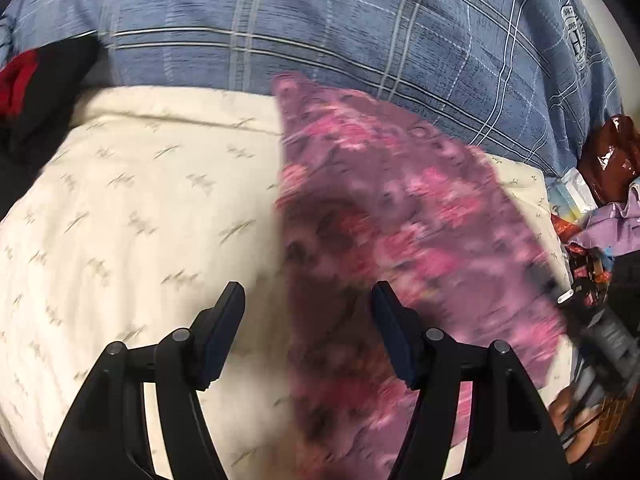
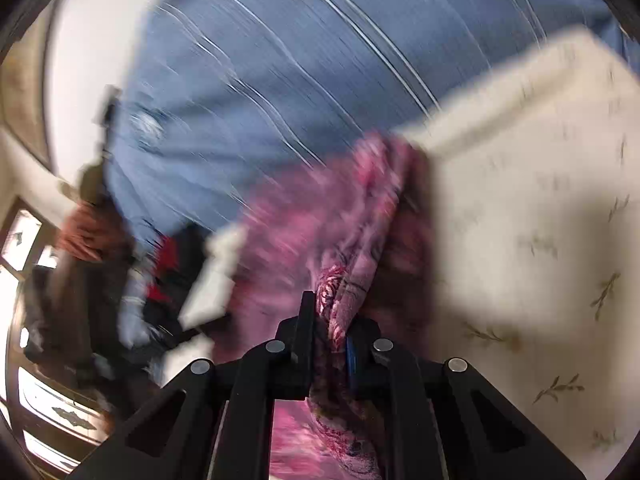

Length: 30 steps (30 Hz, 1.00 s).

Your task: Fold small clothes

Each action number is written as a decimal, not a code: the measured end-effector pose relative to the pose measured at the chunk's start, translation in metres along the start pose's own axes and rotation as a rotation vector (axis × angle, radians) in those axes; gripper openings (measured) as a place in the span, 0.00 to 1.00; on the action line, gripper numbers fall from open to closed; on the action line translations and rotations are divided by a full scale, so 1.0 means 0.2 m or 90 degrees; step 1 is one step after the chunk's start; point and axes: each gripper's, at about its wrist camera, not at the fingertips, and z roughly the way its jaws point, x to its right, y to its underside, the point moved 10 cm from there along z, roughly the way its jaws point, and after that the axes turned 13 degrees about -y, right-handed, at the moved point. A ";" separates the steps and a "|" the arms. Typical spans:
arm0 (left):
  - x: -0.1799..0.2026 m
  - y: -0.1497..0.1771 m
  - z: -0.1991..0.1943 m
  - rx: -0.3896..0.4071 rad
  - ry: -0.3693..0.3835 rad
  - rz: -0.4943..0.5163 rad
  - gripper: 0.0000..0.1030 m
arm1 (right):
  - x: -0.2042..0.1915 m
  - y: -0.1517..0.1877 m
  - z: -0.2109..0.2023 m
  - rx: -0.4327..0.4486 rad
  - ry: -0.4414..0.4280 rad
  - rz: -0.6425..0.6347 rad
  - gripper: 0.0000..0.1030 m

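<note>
A: Folded yet?
B: Not yet — pink cloth (image 1: 404, 216) hanging loose over the cream surface (image 1: 132, 200), fold still to make

A: Left gripper (image 1: 308, 300)?
B: Angled steeply down at the surface, jaws wide, nothing between them, cloth just to the right

A: Right gripper (image 2: 330, 320)?
B: Tilted gently down, jaws narrow, pinching a bunched cloth edge

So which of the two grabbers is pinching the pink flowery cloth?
The right gripper: its fingers are squeezed shut on a fold of the pink flowery cloth. The left gripper is open, holding nothing, above the cream sheet.
</note>
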 end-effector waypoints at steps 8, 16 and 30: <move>-0.21 0.21 -0.12 -0.040 0.040 -0.051 0.69 | 0.14 0.12 -0.12 -0.001 0.071 0.043 0.29; -0.05 0.55 -0.12 -0.092 0.094 -0.020 0.69 | 0.13 0.42 -0.21 -0.058 0.049 0.043 0.11; -0.19 0.49 -0.28 -0.056 0.142 0.010 0.69 | 0.16 0.22 -0.38 0.040 0.085 0.032 0.37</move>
